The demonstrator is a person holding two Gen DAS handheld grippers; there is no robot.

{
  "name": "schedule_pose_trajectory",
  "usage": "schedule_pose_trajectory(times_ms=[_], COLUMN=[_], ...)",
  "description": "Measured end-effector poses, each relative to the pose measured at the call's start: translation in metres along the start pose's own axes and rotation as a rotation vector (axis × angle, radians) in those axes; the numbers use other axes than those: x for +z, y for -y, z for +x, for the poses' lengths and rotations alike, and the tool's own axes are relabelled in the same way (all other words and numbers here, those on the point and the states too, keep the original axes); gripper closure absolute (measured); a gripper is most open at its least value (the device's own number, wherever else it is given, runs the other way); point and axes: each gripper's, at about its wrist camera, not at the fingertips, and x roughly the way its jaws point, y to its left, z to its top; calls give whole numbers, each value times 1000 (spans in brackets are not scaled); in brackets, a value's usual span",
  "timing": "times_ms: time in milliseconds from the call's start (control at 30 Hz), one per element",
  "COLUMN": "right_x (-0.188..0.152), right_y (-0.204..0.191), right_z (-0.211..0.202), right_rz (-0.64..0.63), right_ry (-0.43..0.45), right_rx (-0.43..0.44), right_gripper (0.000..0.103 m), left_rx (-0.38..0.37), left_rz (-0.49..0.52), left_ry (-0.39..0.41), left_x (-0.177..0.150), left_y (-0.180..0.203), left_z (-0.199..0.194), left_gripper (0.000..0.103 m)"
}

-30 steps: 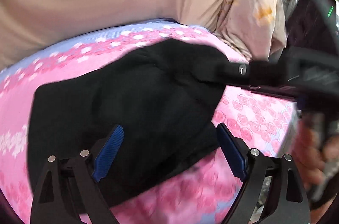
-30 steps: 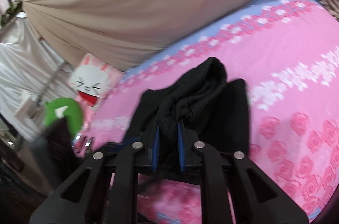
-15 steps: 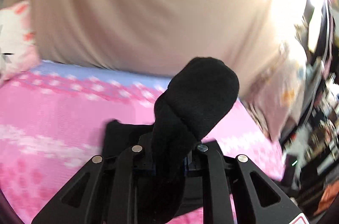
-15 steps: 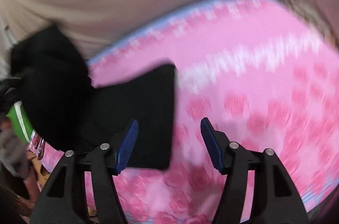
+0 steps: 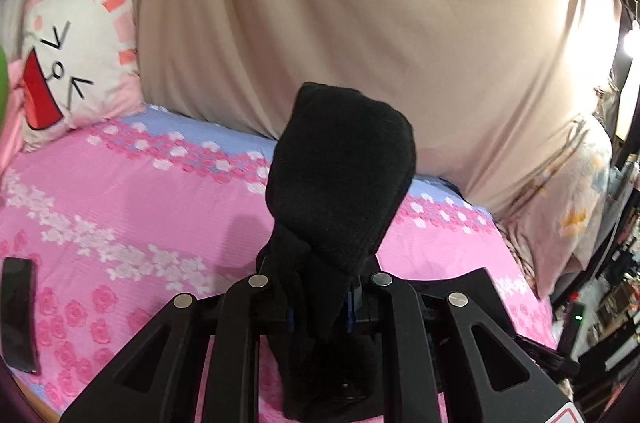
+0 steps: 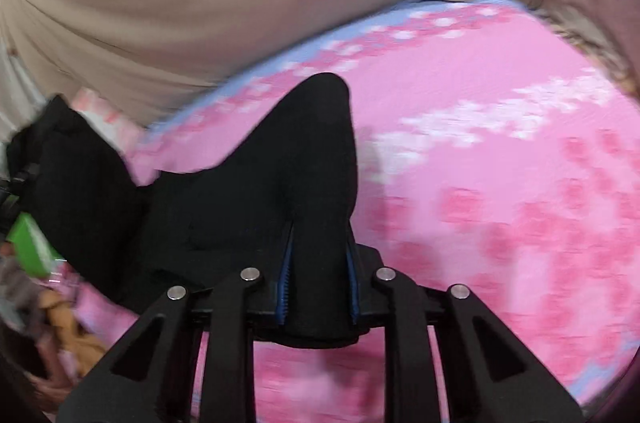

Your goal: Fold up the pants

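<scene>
The black pants (image 5: 340, 183) are bunched between the jaws of my left gripper (image 5: 320, 307), which is shut on them and holds the fabric up above the pink bed. In the right wrist view my right gripper (image 6: 318, 287) is shut on another part of the black pants (image 6: 280, 191). The cloth stretches to the left, where a second lump of the pants (image 6: 76, 167) hangs at the other gripper. The blue pads (image 6: 285, 279) show at the fabric's edges.
A pink flowered bedsheet (image 5: 120, 223) covers the bed. A beige curtain (image 5: 360, 23) hangs behind it. A rabbit-face pillow (image 5: 76, 71) leans at the back left. A black phone (image 5: 18, 307) lies at the left edge. A floral pillow (image 5: 572, 207) is at the right.
My left gripper closed on the pants a second ago and lifted them. My right gripper let go half a second ago and has now closed on another part of the pants.
</scene>
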Motion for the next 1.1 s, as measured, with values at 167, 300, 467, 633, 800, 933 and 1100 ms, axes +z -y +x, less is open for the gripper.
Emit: schedule_pose_trajectory(times_ms=[167, 300, 467, 633, 800, 933, 1100], right_x=[1, 18, 13, 11, 22, 18, 6], right_y=[-10, -67, -113, -126, -51, 16, 36], right_z=[-22, -24, 81, 79, 10, -28, -39], right_rz=[11, -128, -150, -171, -63, 59, 110], right_ry=[118, 119, -168, -158, 40, 105, 84], right_rx=[-124, 63, 260, 273, 139, 16, 75], right_gripper=[58, 74, 85, 83, 79, 78, 64], left_rx=[-34, -44, -54, -88, -206, -373, -399], left_rz=[11, 25, 41, 103, 211, 285, 281], left_ry=[-23, -24, -35, -76, -165, -311, -378], left_x=[-5, -4, -6, -9, -33, -82, -108], left_y=[6, 10, 21, 52, 111, 163, 179], left_z=[11, 12, 16, 23, 48, 83, 103], left_gripper=[89, 89, 89, 89, 80, 17, 17])
